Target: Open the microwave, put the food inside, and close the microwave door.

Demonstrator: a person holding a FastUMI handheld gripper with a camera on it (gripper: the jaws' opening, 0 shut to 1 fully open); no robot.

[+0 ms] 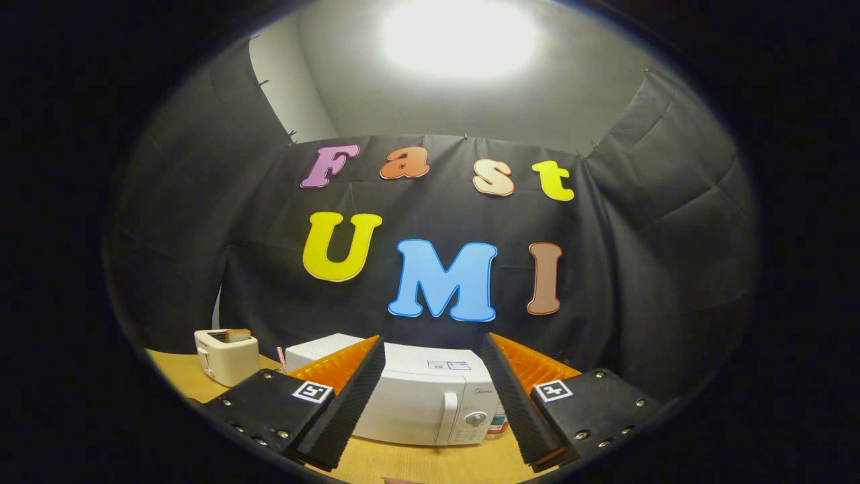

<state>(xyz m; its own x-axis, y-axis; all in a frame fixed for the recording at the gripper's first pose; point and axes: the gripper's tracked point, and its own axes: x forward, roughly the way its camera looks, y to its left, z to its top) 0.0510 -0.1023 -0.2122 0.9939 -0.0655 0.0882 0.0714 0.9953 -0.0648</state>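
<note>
A white microwave [430, 400] stands on the wooden table [416, 464] with its door shut; the vertical handle [447, 417] and a knob [476, 418] are on its right side. My gripper [433, 349] is open, held above the table some way in front of the microwave, which shows through the gap between the two fingers. Nothing is between the fingers. The food for the microwave I cannot make out.
A white toaster [225, 355] with a slice of bread [236, 334] sticking out of it stands at the back left of the table. A small bottle or can [498, 423] sits just right of the microwave. Black cloth walls close in the booth behind.
</note>
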